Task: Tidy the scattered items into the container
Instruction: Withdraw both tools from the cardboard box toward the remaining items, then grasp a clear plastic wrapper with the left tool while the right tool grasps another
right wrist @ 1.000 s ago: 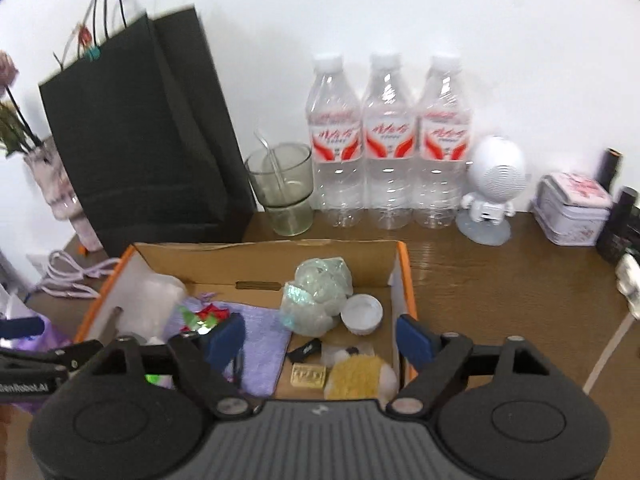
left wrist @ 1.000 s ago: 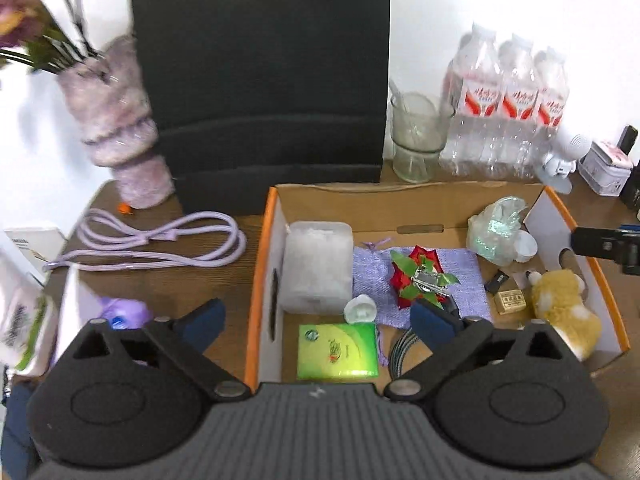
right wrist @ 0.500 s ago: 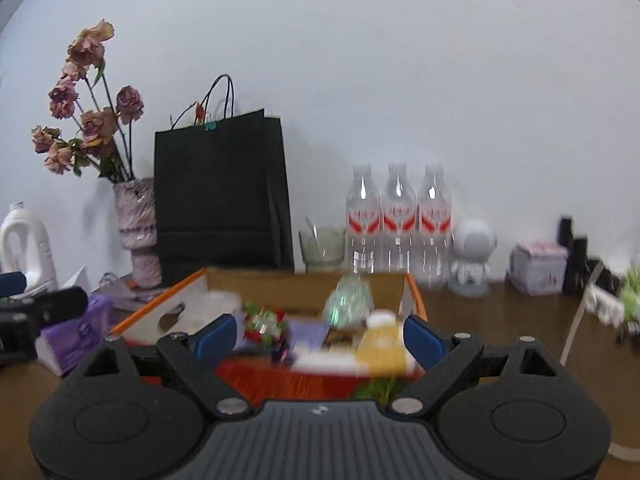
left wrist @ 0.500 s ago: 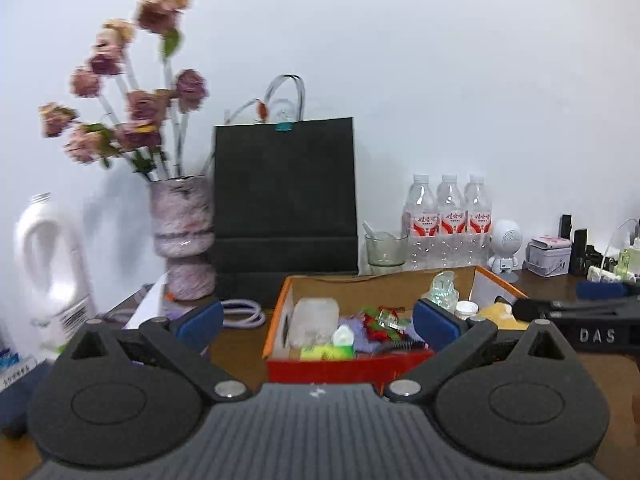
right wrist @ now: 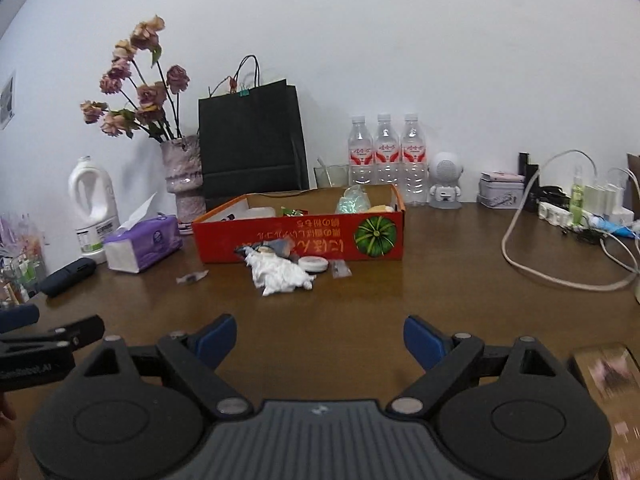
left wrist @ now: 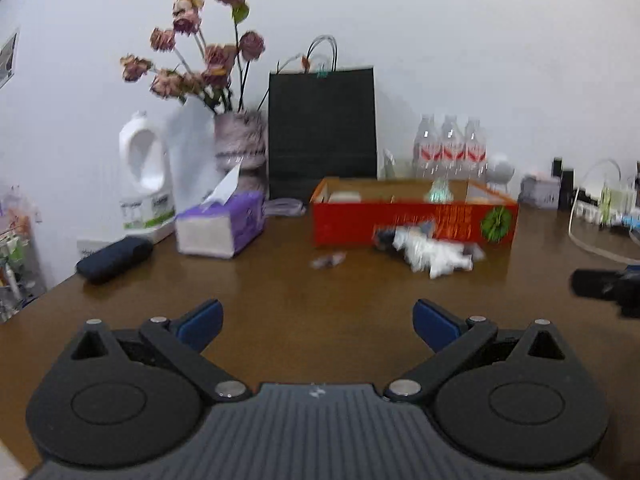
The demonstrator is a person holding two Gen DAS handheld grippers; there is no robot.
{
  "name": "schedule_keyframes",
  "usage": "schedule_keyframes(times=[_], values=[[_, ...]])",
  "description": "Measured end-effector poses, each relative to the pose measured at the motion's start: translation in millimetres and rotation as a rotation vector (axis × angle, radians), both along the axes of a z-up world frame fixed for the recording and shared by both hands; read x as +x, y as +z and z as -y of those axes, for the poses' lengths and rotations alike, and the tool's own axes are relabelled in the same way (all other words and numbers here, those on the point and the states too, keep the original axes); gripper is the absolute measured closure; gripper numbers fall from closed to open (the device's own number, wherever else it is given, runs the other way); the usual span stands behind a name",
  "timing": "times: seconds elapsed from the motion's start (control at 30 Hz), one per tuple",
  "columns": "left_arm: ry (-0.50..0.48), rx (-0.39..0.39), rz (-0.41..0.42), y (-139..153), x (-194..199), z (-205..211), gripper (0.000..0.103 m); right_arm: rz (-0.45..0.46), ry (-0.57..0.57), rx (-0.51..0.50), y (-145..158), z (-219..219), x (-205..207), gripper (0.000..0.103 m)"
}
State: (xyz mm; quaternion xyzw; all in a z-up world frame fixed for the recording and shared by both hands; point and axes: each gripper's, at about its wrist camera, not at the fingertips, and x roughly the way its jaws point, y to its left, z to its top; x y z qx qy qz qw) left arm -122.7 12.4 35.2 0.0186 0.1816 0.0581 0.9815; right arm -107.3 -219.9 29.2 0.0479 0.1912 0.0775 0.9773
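Note:
A red cardboard box (right wrist: pixel 300 242) (left wrist: pixel 412 224) with a pumpkin print stands mid-table and holds several items. In front of it lie a crumpled white cloth (right wrist: pixel 280 276) (left wrist: pixel 432 254), a small round white tin (right wrist: pixel 313 264), a little clear packet (right wrist: pixel 341 269) and a small wrapper (right wrist: pixel 192 277) (left wrist: pixel 329 260). My left gripper (left wrist: pixel 316 322) hovers open over bare wood, well short of these things, nothing between its fingers. My right gripper (right wrist: pixel 318 338) is likewise open and holds nothing, at a similar distance from the box.
A purple tissue pack (right wrist: pixel 142 244), a dark case (right wrist: pixel 68 276), a white jug (right wrist: pixel 94 204) and a flower vase (right wrist: pixel 184 176) stand left. A black bag (right wrist: pixel 252 140), several water bottles (right wrist: pixel 384 156), a speaker figure (right wrist: pixel 446 180), a tin (right wrist: pixel 502 190) and cables (right wrist: pixel 560 264) line the back and right.
Both grippers pulled back from above the box and sank towards the near table edge. The view went from looking down into the box to seeing its red front and the items before it.

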Motion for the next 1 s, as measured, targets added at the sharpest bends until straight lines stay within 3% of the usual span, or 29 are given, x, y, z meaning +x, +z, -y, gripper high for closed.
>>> schedule_keyframes(times=[0.13, 0.23, 0.3, 0.4, 0.63, 0.7, 0.8, 0.93, 1.0], values=[[0.010, 0.007, 0.023, 1.2, 2.9, -7.5, 0.000, -0.010, 0.009, -0.003, -2.4, 2.0, -3.4, 0.013], [0.002, 0.034, 0.030, 0.9, 28.1, -12.6, 0.002, -0.037, 0.012, -0.007, -5.0, 2.5, 13.8, 0.016], [-0.037, 0.072, 0.017, 2.6, 54.7, -13.5, 0.017, -0.060, 0.011, -0.024, -6.4, 3.1, 30.2, 0.026], [-0.125, 0.112, -0.029, 6.1, 107.2, -19.8, 0.023, -0.096, 0.049, -0.057, -3.2, 5.3, 61.4, 0.040], [-0.420, 0.199, -0.186, -9.1, 206.3, -38.7, 0.042, -0.138, 0.041, -0.068, 5.6, 19.8, 116.7, 0.042], [-0.437, 0.177, -0.221, -14.0, 223.0, -46.6, 0.054, -0.160, 0.047, -0.065, 5.2, 19.3, 136.9, 0.042], [-0.474, 0.109, -0.272, -18.6, 240.8, -58.1, 0.061, -0.194, 0.054, -0.038, -0.3, 16.7, 167.2, 0.042], [-0.511, 0.076, -0.284, -25.0, 247.2, -65.7, 0.062, -0.225, 0.064, -0.042, -11.0, 6.4, 209.1, 0.046], [-0.515, 0.052, -0.306, -29.1, 249.8, -68.1, 0.073, -0.240, 0.078, -0.038, -16.3, 3.0, 228.7, 0.051]])
